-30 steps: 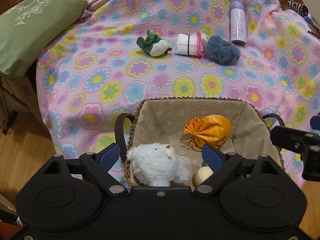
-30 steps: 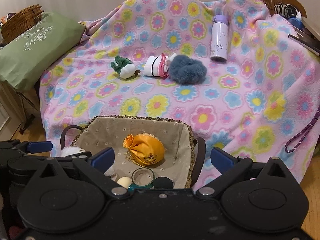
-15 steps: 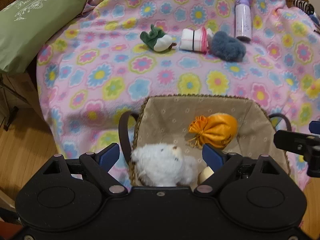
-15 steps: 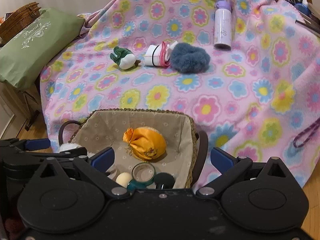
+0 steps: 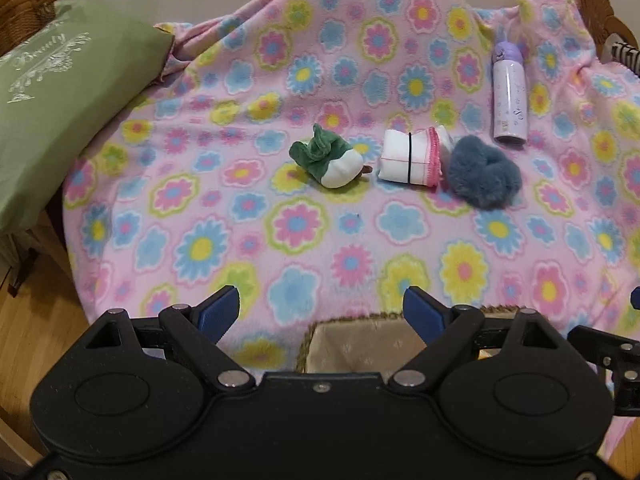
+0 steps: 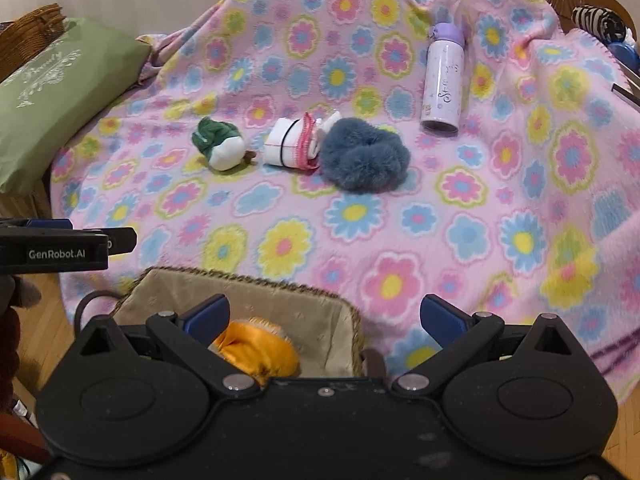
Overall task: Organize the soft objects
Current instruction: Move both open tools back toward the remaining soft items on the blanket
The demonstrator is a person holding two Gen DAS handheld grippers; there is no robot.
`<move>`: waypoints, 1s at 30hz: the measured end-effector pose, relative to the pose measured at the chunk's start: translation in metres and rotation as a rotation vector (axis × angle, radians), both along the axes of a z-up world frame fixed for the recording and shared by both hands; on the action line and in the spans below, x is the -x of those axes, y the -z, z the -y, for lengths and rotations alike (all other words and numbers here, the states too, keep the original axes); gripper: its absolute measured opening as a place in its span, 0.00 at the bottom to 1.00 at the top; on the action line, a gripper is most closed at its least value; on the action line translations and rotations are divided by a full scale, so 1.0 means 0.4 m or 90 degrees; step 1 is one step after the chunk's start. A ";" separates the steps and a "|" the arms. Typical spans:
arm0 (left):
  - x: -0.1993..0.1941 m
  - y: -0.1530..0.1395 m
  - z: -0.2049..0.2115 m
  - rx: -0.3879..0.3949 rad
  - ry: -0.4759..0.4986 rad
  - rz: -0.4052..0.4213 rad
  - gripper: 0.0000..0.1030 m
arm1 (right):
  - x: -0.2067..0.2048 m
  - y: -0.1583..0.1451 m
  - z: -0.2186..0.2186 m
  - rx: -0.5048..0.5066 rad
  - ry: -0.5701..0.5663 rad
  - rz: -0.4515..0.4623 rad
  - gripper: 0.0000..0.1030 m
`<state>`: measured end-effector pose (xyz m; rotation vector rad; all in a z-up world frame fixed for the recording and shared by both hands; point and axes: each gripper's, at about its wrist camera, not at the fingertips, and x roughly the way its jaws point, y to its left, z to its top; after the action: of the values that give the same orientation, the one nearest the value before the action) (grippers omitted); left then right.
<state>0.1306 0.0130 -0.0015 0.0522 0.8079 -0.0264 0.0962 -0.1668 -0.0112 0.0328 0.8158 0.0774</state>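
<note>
In the left wrist view the gripper body hides all but the far rim of the basket (image 5: 360,320) at 6 o'clock. In the right wrist view the orange pouch (image 6: 260,350) is half hidden behind the gripper, the pillow (image 6: 52,92) at 9 o'clock is cut off, and the striped thing (image 6: 596,20) at 1 o'clock is too small to identify.

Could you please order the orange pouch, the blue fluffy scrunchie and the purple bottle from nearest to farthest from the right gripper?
1. orange pouch, in the basket by the right gripper.
2. blue fluffy scrunchie, mid-blanket.
3. purple bottle, far back, right.
</note>
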 end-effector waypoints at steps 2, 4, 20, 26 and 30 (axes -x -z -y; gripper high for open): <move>-0.027 0.010 0.004 -0.005 0.002 -0.010 0.83 | -0.024 0.006 0.004 -0.003 0.000 -0.003 0.99; -0.050 0.021 0.007 -0.004 0.004 -0.024 0.83 | -0.048 0.013 0.008 -0.005 0.004 -0.006 0.99; -0.217 0.092 0.012 0.004 0.018 -0.035 0.84 | -0.261 0.095 0.033 -0.044 0.035 -0.044 0.99; -0.310 0.125 0.030 -0.037 0.034 0.011 0.84 | -0.359 0.123 0.050 -0.028 0.048 -0.017 0.99; -0.360 0.141 0.035 -0.036 0.046 0.031 0.84 | -0.416 0.133 0.048 0.000 0.031 0.012 0.99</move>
<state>0.2745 -0.0009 -0.0580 0.1354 0.7586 -0.0710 0.2627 -0.1860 -0.0644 0.0522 0.7958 0.0323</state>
